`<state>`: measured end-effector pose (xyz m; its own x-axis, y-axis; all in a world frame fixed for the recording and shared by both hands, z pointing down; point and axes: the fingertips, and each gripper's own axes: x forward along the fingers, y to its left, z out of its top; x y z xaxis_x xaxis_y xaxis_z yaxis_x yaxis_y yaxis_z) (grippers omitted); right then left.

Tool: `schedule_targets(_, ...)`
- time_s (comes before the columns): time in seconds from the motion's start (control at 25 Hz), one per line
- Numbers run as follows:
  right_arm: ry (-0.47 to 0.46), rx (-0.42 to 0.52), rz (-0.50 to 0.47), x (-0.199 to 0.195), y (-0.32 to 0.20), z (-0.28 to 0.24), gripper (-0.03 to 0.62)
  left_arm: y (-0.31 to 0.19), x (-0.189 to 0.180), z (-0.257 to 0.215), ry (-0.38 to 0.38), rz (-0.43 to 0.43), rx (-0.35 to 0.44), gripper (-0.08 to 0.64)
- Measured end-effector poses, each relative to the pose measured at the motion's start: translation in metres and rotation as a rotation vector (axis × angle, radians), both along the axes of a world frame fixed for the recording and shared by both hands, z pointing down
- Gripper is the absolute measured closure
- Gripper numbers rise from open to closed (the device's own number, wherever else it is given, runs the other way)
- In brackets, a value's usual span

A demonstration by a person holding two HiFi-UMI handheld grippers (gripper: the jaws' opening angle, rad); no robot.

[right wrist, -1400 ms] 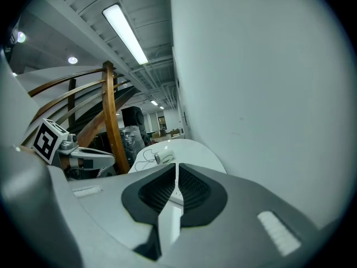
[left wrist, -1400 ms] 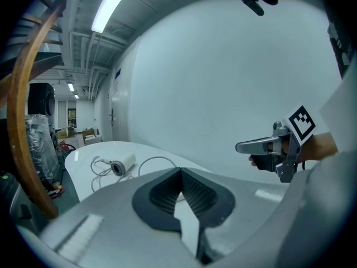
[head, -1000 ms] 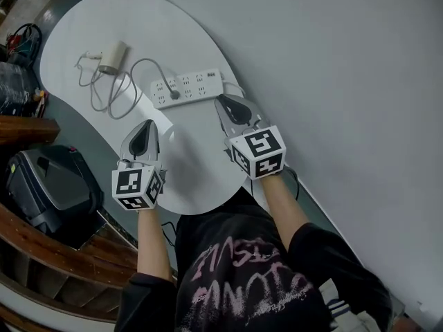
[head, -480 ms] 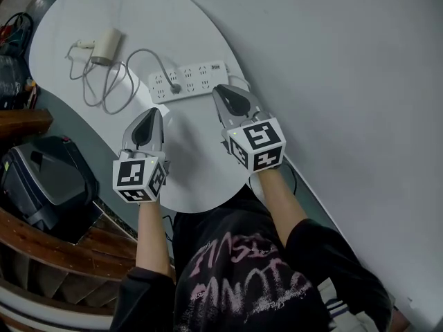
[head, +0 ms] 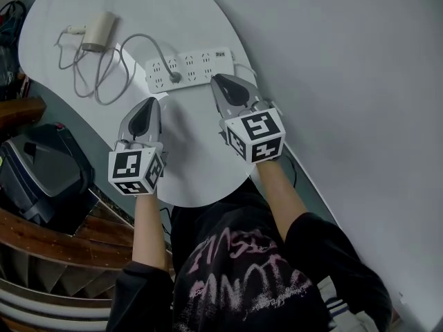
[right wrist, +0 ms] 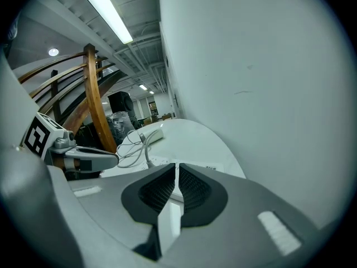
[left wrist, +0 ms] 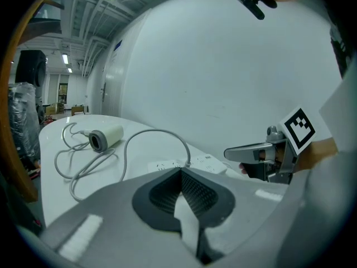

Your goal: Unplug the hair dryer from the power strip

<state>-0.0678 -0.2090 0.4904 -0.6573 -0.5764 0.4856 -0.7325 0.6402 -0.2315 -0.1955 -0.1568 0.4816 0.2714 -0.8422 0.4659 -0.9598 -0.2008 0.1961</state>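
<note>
The hair dryer lay on its side near the far left end of the white counter, well apart from both grippers. Its grey cable trailed in loose loops toward the counter's left edge. From there it curved back to a plug seated in the power strip, in the near row of sockets and left of the strip's middle. The power strip lay flat across the counter. Its right end was close to the edge that ran along the wall, and its own white lead left from that end.

The left gripper was over the counter near the left edge, on the near side of the strip's left end and pointing toward it. Its jaws were closed tip to tip with nothing between them. The right gripper had its tips just beside the near side of the strip's right half; whether they touched it could not be told. Its jaws were drawn almost together, with only a thin slit between the pads and nothing in it.

Each gripper carried its marker cube just ahead of the person's hand. Beyond the counter's left edge stood a curved wooden rail.
</note>
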Motion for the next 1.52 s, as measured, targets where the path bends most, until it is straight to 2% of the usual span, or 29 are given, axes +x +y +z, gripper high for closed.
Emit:
schedule_targets(0.44, 0.052, -0.019, -0.009, -0.008, -0.007, 0.023, 0.561, -0.008, 0.007, 0.011, -0.005, 0.047, -0.017, 0.560)
schedule_targets(0.68, 0.098, -0.039, 0.006, -0.011, -0.012, 0.033, 0.528, -0.010, 0.015, 0.012, -0.008, 0.089, -0.020, 0.560)
schedule_targets(0.92, 0.177, -0.049, 0.010, -0.014, -0.016, 0.044, 0.508, -0.013, 0.016, 0.013, -0.042, 0.123, -0.026, 0.558)
schedule_targets(1.24, 0.216, -0.071, 0.014, -0.018, -0.018, 0.050, 0.483, -0.020, 0.017, 0.014, -0.084, 0.157, -0.014, 0.521)
schedule_targets(1.52, 0.295, -0.021, 0.019, -0.018, -0.019, 0.052, 0.488, -0.030, 0.022, 0.016, -0.110, 0.186, -0.015, 0.505)
